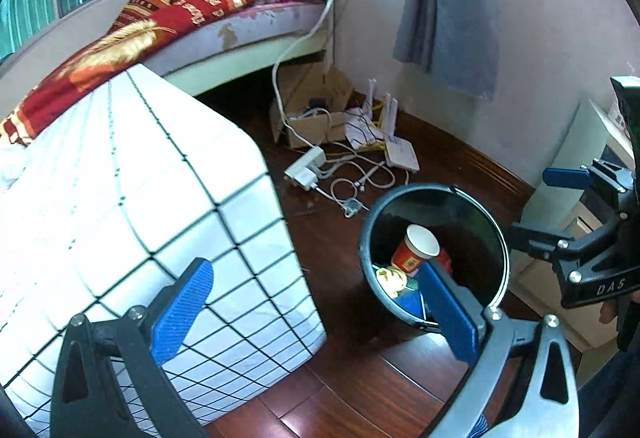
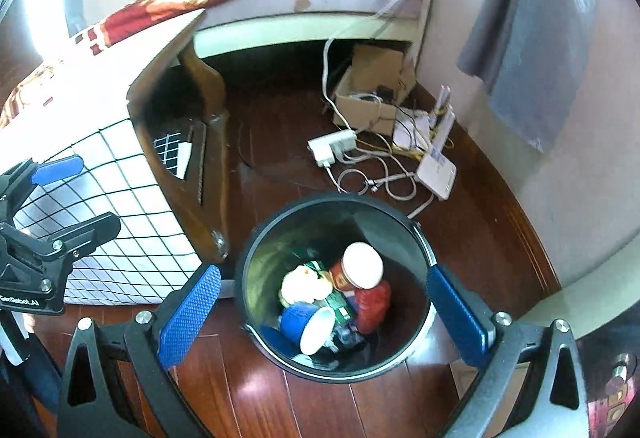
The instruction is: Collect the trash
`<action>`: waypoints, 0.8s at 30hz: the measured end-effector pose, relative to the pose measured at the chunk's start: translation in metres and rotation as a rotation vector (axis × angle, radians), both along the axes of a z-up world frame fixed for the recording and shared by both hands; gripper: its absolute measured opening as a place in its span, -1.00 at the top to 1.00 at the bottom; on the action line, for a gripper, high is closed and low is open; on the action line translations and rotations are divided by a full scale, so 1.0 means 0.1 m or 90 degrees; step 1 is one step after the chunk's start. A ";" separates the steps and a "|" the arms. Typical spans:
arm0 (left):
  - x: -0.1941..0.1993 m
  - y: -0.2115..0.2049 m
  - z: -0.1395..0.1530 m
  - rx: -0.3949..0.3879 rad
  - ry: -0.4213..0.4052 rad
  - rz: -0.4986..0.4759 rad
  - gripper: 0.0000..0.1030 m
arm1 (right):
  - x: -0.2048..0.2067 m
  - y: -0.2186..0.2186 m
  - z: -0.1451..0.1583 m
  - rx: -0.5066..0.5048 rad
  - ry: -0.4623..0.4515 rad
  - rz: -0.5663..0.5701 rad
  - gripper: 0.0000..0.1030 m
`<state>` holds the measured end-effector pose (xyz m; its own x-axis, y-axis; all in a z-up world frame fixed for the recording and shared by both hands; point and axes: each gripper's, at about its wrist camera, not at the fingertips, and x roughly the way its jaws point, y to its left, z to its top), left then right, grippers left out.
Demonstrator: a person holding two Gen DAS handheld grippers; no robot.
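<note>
A dark round trash bin (image 2: 336, 199) stands on the wooden floor. Inside lie a red paper cup (image 2: 360, 270), a blue cup (image 2: 308, 326), a cream crumpled wrapper (image 2: 298, 284) and a green packet (image 2: 338, 308). My right gripper (image 2: 324, 318) hangs open above the bin with nothing between its blue pads. In the left wrist view the bin (image 1: 400, 193) sits to the right, the red cup (image 1: 416, 250) visible inside. My left gripper (image 1: 316, 310) is open and empty, between the table and the bin. Each gripper shows in the other's view: right gripper (image 1: 548, 205), left gripper (image 2: 76, 197).
A table under a white checked cloth (image 1: 140, 197) stands left of the bin, its wooden leg (image 2: 204, 173) close by. Behind are a bed (image 1: 240, 21), a cardboard box (image 2: 368, 97), a power strip (image 2: 332, 145), cables and a white router (image 2: 436, 173). A pale cabinet (image 1: 568, 165) is right.
</note>
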<state>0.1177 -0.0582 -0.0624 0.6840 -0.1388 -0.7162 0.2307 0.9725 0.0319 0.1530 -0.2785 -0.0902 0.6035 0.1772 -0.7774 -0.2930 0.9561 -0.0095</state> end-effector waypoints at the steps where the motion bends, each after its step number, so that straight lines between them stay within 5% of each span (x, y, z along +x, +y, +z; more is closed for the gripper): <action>1: -0.02 0.04 0.03 -0.002 -0.004 0.004 -0.99 | 0.00 0.05 0.04 0.002 -0.005 0.007 -1.00; 24: -0.22 0.86 0.34 -0.005 -0.060 0.122 -0.99 | 0.04 0.99 0.45 0.029 -0.084 0.111 -1.00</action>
